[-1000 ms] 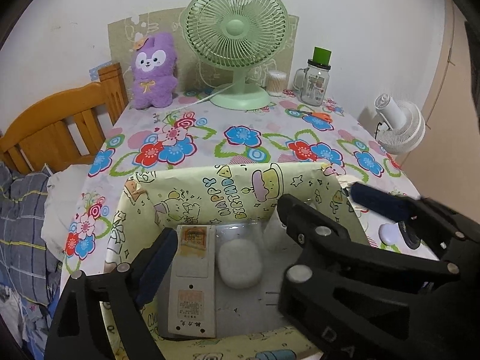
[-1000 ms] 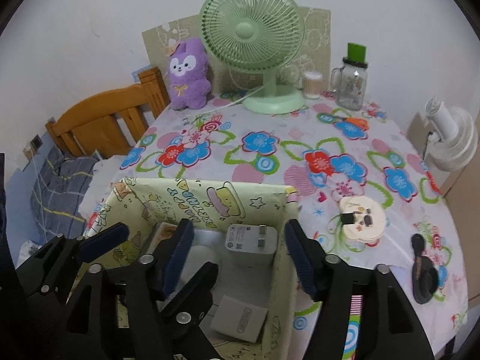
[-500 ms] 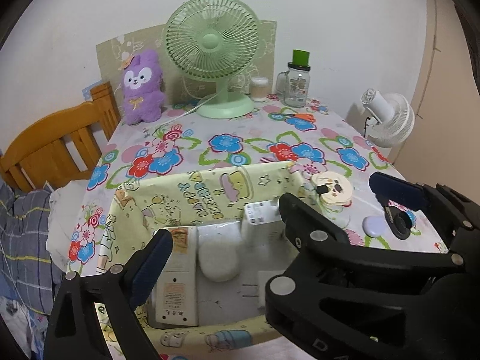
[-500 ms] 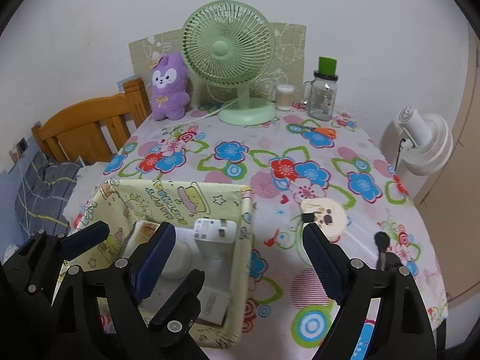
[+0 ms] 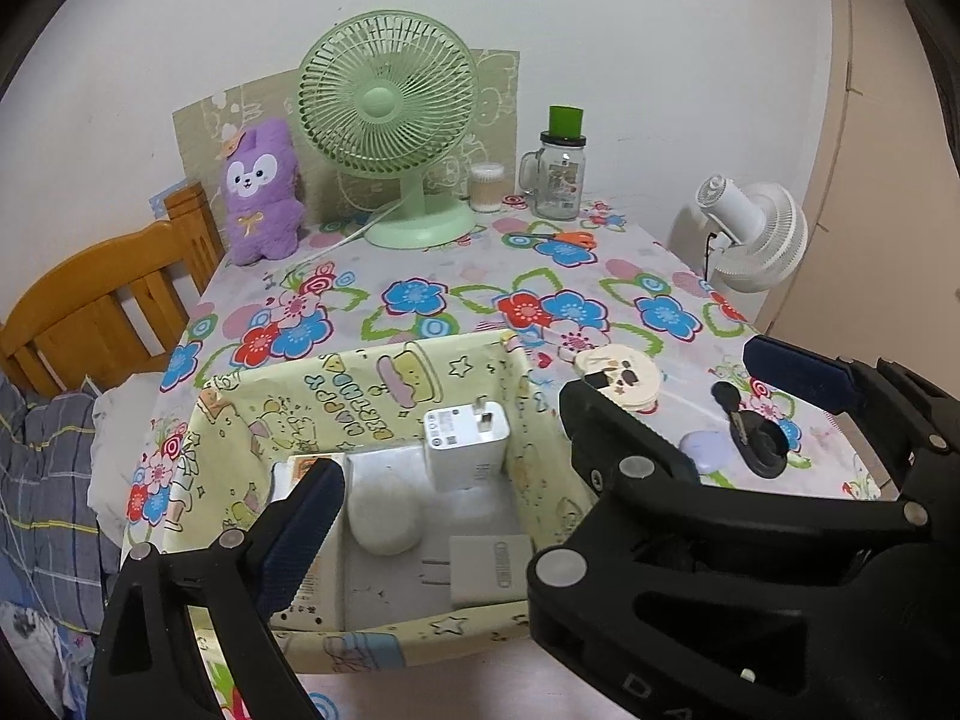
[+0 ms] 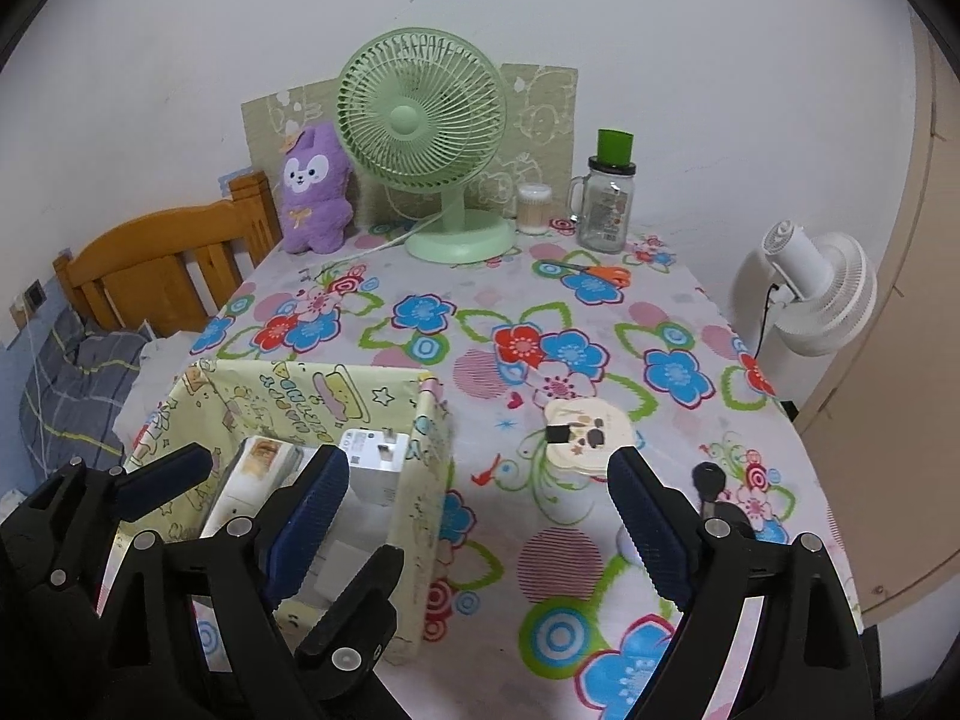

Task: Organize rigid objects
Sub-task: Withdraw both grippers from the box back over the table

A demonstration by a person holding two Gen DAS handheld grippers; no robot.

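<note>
Compared with one second ago, both grippers are drawn back and slightly upward from the box, so that more of the flowered surface is seen. During this second the jaws of both have been opening, though hardly in the last half of it, and nothing is between them.

The left gripper is held above the box with its fingers wide apart and empty. Across its view the right gripper is seen from the side, also spread wide and empty, over the surface just beside the right wall of the box.

Inside the box, a long white remote is laid along the left side, partly hidden by a blue pad. Next to it an oval white case is placed. A white charger stands upright near the far wall with its prongs up, and a flat white plug lies at the near right corner.

On the surface to the right of the box, a round cream item with a cartoon face is found, and nearer to the right edge a black key and a small lilac case are lying close together.

At the far end, a green fan, a purple plush toy, a glass jar with a green lid and orange scissors are seen.
</note>
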